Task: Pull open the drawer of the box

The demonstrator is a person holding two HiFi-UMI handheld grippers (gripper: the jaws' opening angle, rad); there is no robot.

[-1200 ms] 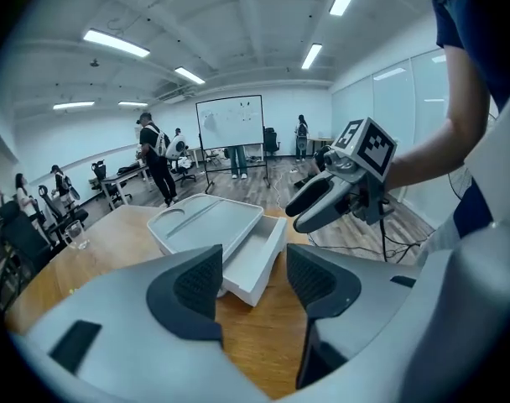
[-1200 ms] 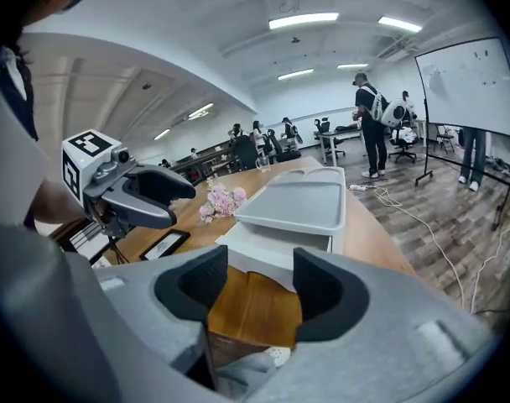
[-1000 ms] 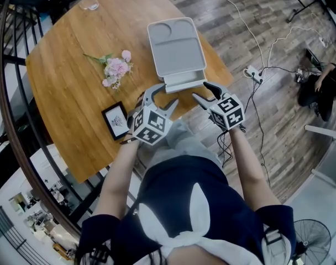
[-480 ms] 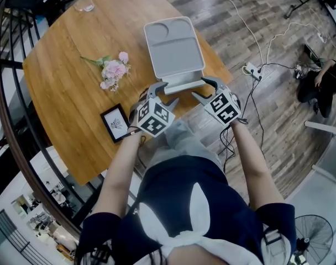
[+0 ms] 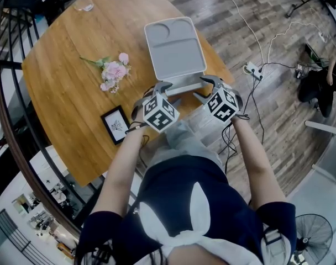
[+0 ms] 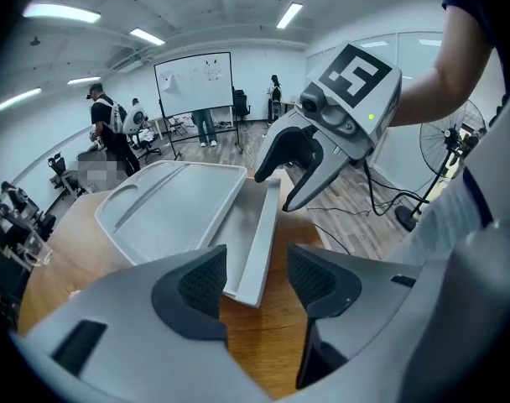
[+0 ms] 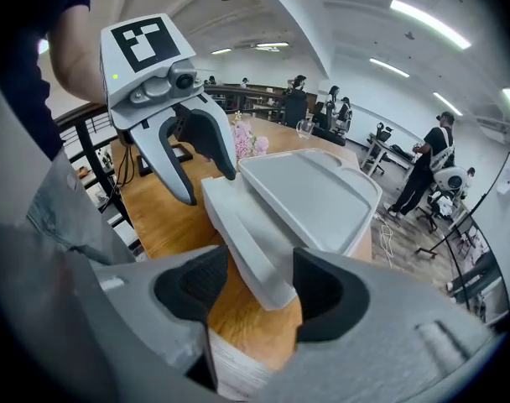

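Drawer [image 5: 184, 85] of the grey box [image 5: 174, 47]: sticking out a small way from the near side of the box, facing the person. Sitting with the box on the round wooden table [image 5: 68, 98], close to the edge nearest the person.

Approaching for the grasp, judging by the pose; the pull itself probably hardly begun, with most of the drawer not yet out.

Flanking the drawer front from both sides, the left gripper [image 5: 169, 93] at its left corner and the right gripper [image 5: 200, 88] at its right corner. Holding both pairs of jaws wide apart. Showing a drawer corner between the pads in each gripper view, but not pinching it; nothing being gripped yet.

Next, most likely: bringing each gripper slightly forward over the front lip, closing on it, then drawing straight back toward the body. Pulling evenly on both corners seeming important, to avoid skewing the drawer. Also watching that the whole box is not sliding along, being so near the table edge.

Lying further out on the table, well apart from the box: pink flowers [image 5: 115, 70], a small picture frame [image 5: 115, 122] and a glass [image 5: 84, 4] at the far edge.
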